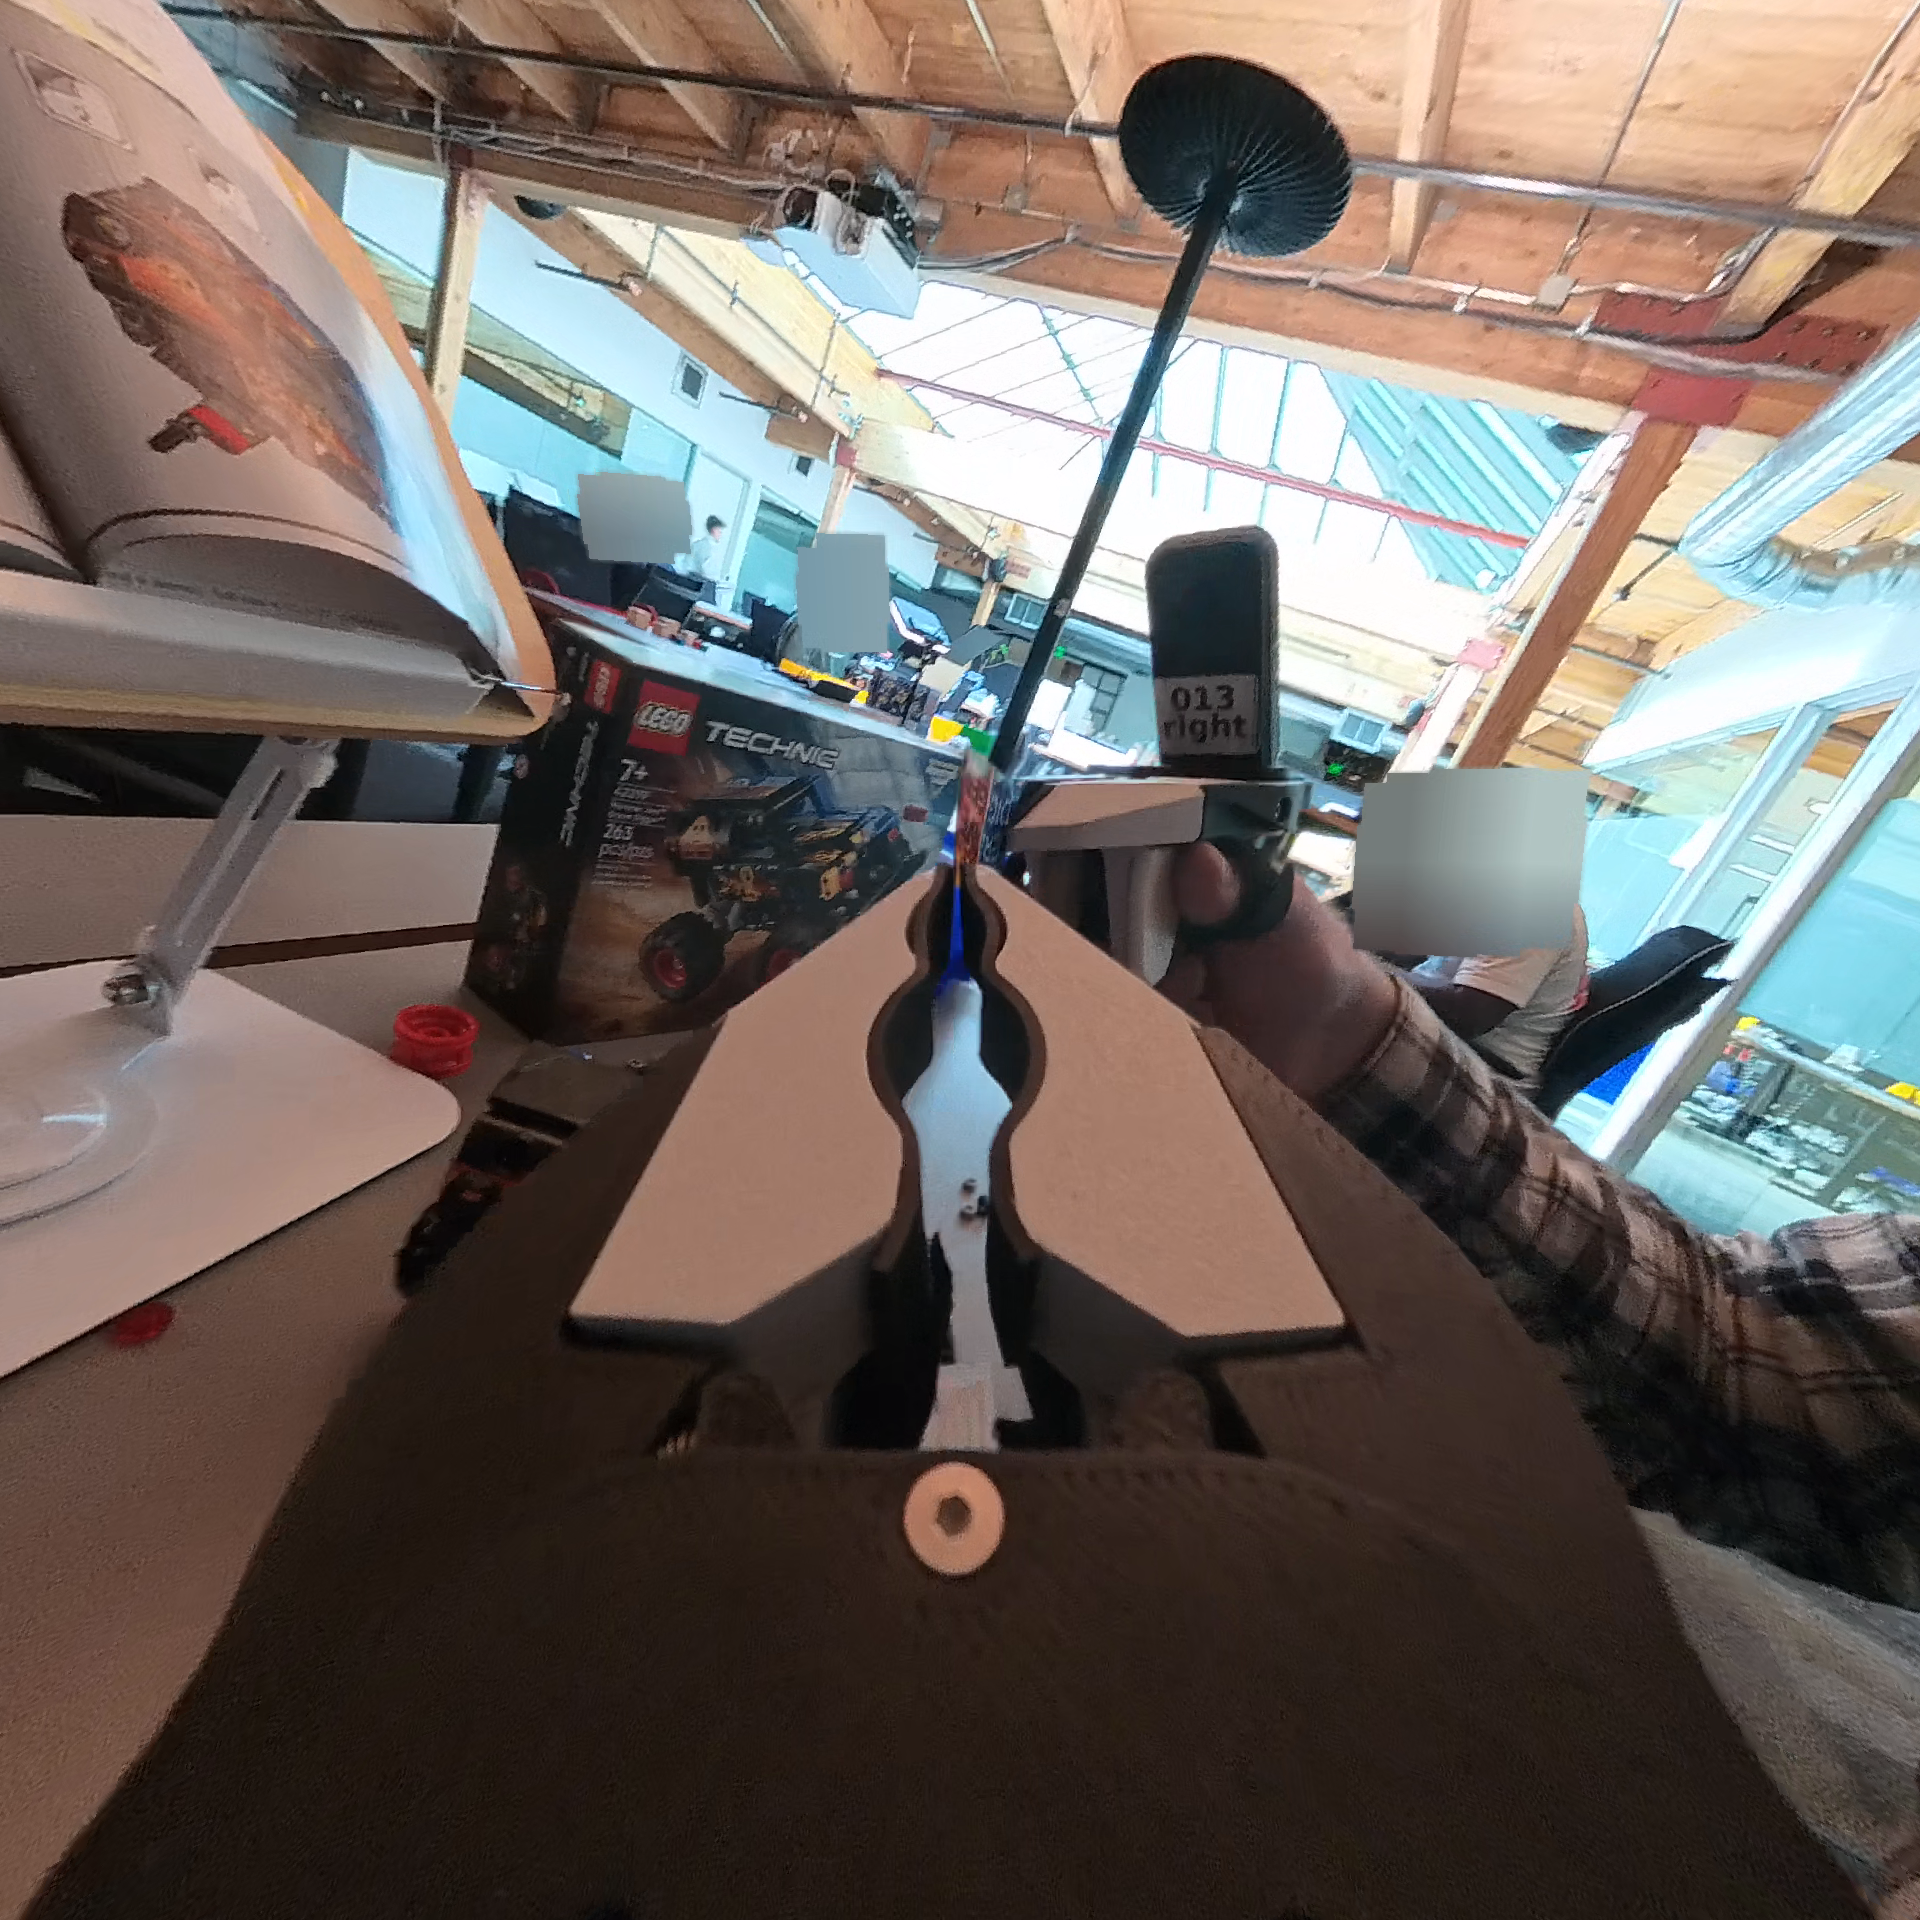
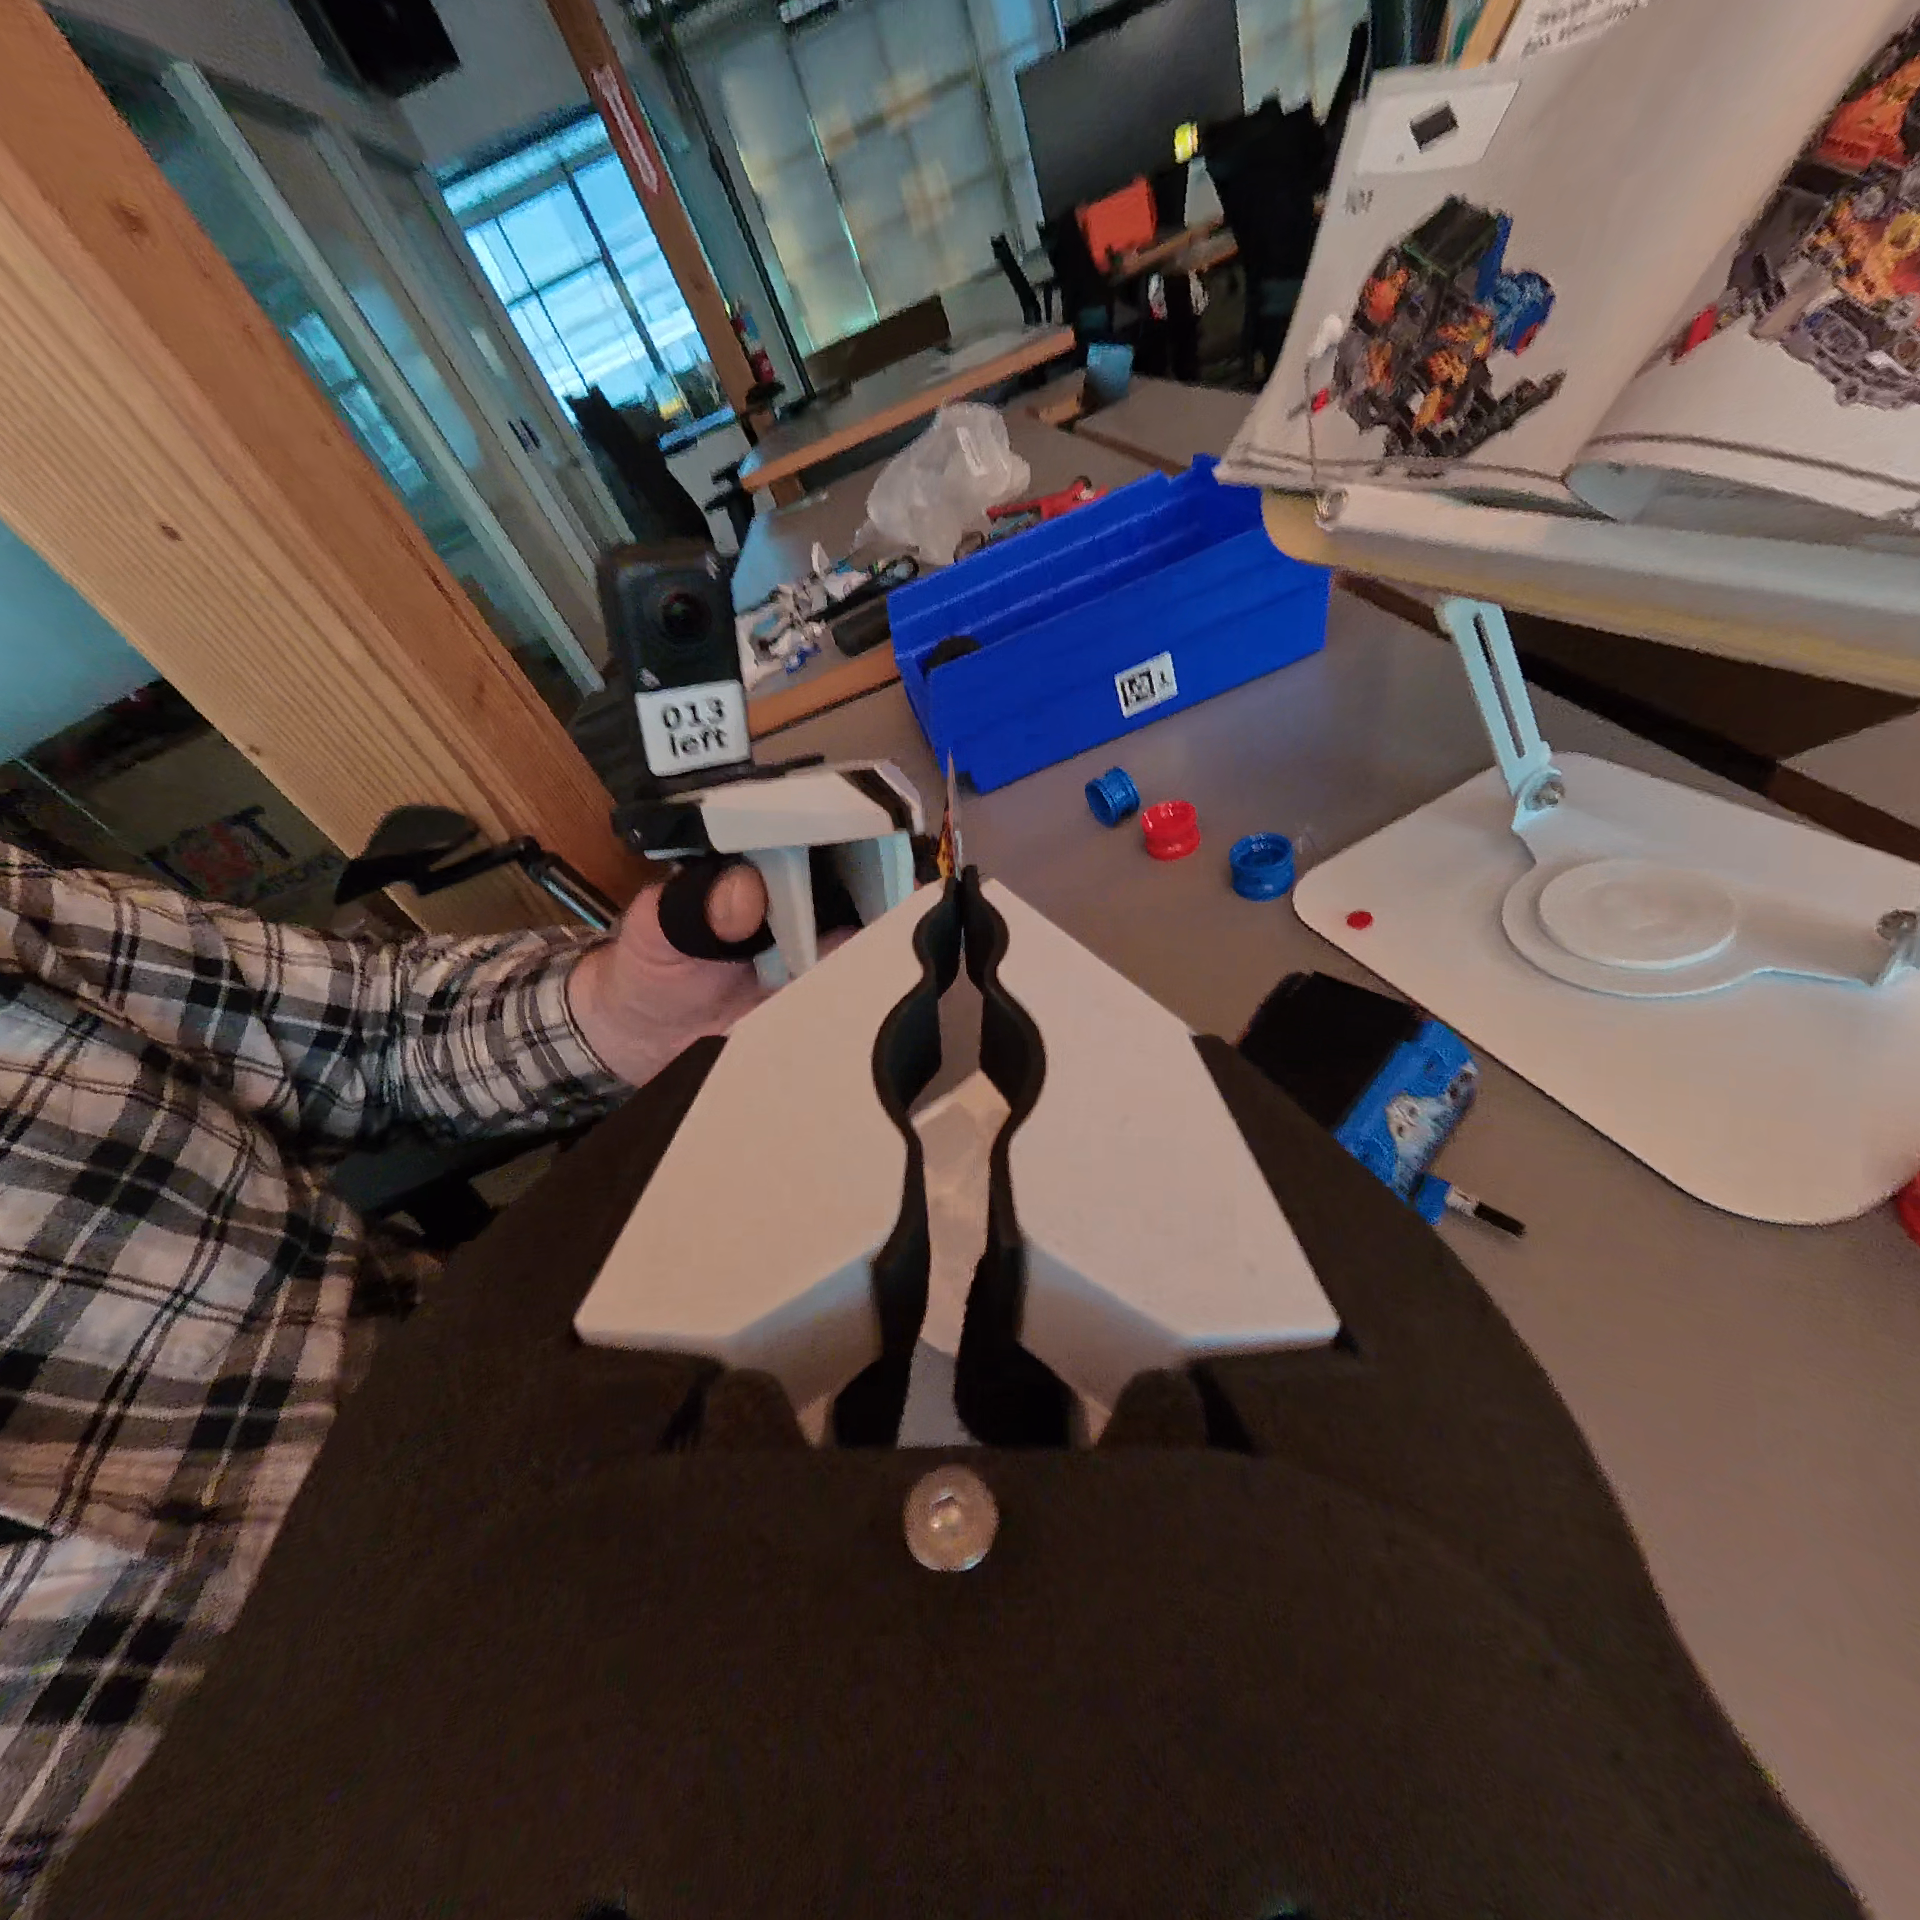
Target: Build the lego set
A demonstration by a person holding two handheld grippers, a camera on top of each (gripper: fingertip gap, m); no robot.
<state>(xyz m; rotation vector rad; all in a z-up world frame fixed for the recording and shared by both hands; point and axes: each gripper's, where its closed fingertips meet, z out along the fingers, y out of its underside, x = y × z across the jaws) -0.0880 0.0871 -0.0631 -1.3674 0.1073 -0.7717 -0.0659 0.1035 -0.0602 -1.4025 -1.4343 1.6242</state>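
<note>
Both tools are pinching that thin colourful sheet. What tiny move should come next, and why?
Probably pull the right tool gently away from the left tool, peeling slowly. Both look shut on the same thin colourful sheet, tips almost touching, held up above the table, so a fast tug might tear it.

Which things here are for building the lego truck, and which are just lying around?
For the build:
thin printed sticker sheet
blue plastic wheel rims
red plastic wheel rim
open instruction booklet
blue parts bin

Lying about:
crumpled clear plastic bag
printed cardboard set box
</note>
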